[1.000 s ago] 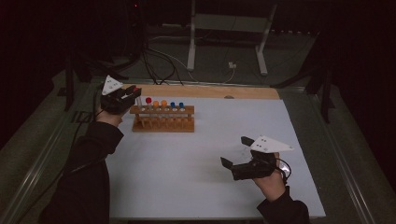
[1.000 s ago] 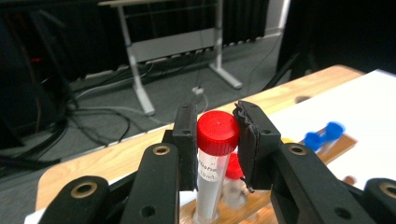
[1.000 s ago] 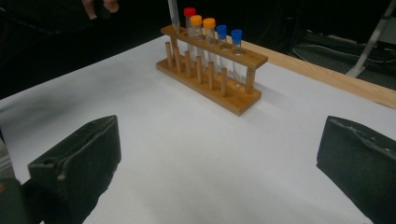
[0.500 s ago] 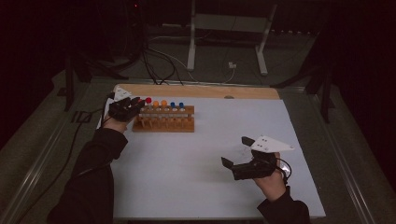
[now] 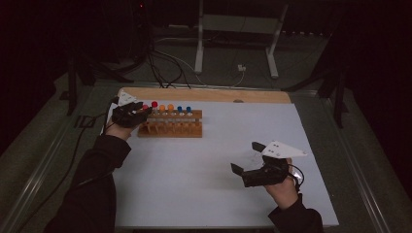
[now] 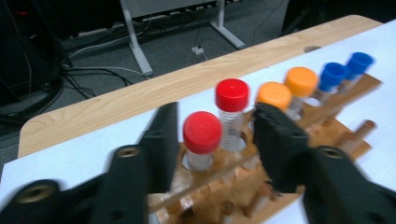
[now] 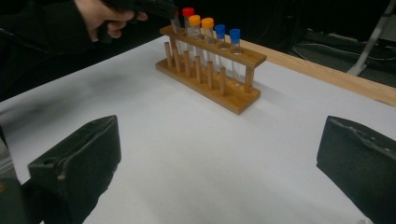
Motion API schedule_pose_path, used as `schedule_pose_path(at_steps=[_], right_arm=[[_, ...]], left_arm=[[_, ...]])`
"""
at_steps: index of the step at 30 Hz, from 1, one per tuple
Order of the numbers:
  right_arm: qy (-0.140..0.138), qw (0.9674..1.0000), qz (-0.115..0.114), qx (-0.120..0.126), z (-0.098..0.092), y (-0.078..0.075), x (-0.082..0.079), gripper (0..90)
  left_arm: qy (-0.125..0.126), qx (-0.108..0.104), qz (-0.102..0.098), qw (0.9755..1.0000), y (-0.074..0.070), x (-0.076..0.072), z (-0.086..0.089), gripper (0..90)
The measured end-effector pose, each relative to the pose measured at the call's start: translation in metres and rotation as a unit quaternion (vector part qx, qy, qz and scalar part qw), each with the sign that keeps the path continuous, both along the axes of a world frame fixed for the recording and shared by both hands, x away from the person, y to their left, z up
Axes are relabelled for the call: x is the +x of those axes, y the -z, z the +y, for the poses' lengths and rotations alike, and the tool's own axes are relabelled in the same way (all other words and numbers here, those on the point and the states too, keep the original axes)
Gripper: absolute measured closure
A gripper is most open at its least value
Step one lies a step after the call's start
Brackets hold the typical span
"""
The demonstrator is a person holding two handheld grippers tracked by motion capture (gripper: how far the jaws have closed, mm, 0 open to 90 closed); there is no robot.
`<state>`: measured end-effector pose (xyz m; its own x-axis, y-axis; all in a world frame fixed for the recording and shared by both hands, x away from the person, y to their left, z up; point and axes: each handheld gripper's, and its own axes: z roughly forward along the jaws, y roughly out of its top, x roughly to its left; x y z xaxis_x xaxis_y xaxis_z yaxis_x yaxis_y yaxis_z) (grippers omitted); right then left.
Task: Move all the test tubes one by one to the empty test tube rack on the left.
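Note:
A wooden rack holds several capped tubes in red, orange and blue. My left gripper is at the rack's left end. In the left gripper view its jaws have just been opening and stand apart on either side of a red-capped tube, which sits upright in the end hole with a gap at each pad. A second red-capped tube stands taller just behind it. My right gripper rests low over the white mat at the near right, open with nothing between its jaws.
The rack stands at the far left of the white mat. A strip of bare wooden board runs along the back edge. Beyond the table, cables and a metal stand sit on the floor.
My left hand came down and nearer at the rack's left end. A red cap now shows in the end hole, free of the jaws. My right hand has kept still.

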<state>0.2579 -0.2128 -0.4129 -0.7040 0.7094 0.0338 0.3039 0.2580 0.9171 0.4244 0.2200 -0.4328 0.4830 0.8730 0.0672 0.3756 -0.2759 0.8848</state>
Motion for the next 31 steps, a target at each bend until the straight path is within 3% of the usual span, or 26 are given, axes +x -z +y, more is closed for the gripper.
schedule_pose_path(at_steps=[2, 8, 13, 15, 22, 25, 27, 31], right_arm=[[0.000, 1.0000, 0.001, 0.001, 0.000, 0.000, 0.000, 0.0], [-0.001, 1.0000, -0.003, 0.000, 0.001, -0.001, -0.001, 0.0], [0.001, 1.0000, -0.003, 0.003, 0.001, 0.000, -0.001, 0.0], [0.001, 1.0000, -0.004, 0.004, 0.001, 0.000, -0.001, 0.0], [-0.002, 0.9999, -0.006, 0.008, 0.002, -0.001, -0.001, 0.0], [-0.006, 1.0000, -0.005, 0.006, 0.003, 0.000, -0.001, 0.0], [-0.008, 0.9999, -0.004, 0.005, 0.003, 0.002, -0.001, 0.0], [-0.007, 0.9999, -0.006, 0.005, 0.003, 0.003, -0.001, 0.0]], left_arm=[[0.004, 0.003, -0.003, 1.0000, -0.004, -0.008, 0.001, 41.7], [0.040, -0.028, 0.001, 0.9988, -0.015, -0.035, 0.005, 21.2], [0.097, -0.061, 0.011, 0.9933, -0.013, -0.064, 0.002, 6.1], [0.121, -0.072, 0.016, 0.9899, -0.009, -0.075, 0.000, 3.8], [0.164, -0.090, 0.009, 0.9822, 0.008, -0.115, -0.012, 1.1], [0.178, -0.086, 0.012, 0.9801, 0.016, -0.128, -0.016, 1.0], [0.179, -0.080, 0.004, 0.9807, 0.024, -0.137, -0.018, 1.0], [0.186, -0.078, 0.004, 0.9794, 0.041, -0.151, -0.022, 1.0]])
